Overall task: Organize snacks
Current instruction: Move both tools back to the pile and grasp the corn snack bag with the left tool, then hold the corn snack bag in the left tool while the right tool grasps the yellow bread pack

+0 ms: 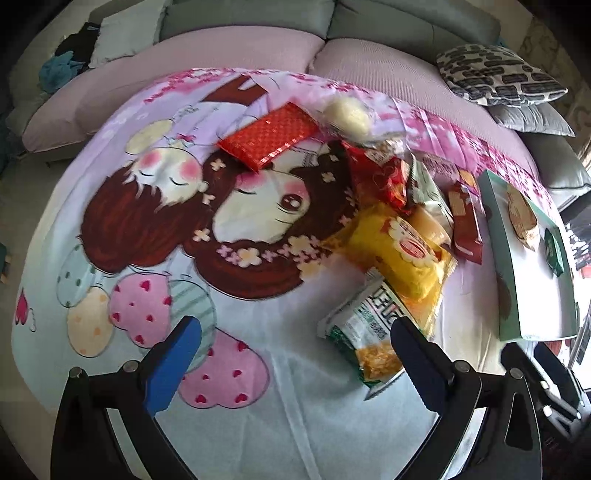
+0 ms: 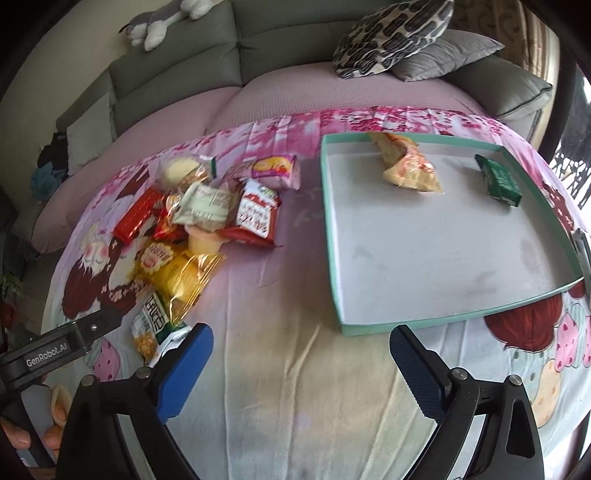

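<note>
A pile of snack packets lies on the cartoon-print cloth (image 1: pixel 155 206). It includes a yellow packet (image 1: pixel 402 254) (image 2: pixel 173 273), a red box (image 1: pixel 269 134) (image 2: pixel 135 216), a red-and-white packet (image 2: pixel 256 214) and a green-and-white packet (image 1: pixel 365 339) (image 2: pixel 151 325). My left gripper (image 1: pixel 295 354) is open low over the cloth. Its right finger (image 1: pixel 417 354) is beside the green-and-white packet, and the pads do not press it. My right gripper (image 2: pixel 301 369) is open above bare cloth, just in front of the mint-rimmed tray (image 2: pixel 332 221) (image 1: pixel 493 221). In the tray lie an orange packet (image 2: pixel 410 166) and a small green packet (image 2: pixel 498 181).
A grey sofa (image 2: pixel 177 70) curves behind the cloth, with a patterned cushion (image 2: pixel 391 33) (image 1: pixel 498 74) and a grey one (image 2: pixel 447 55) at the back right. A plush toy (image 2: pixel 162 18) rests on the sofa back. A hand (image 2: pixel 22 435) holds the left gripper's body (image 2: pixel 70 343).
</note>
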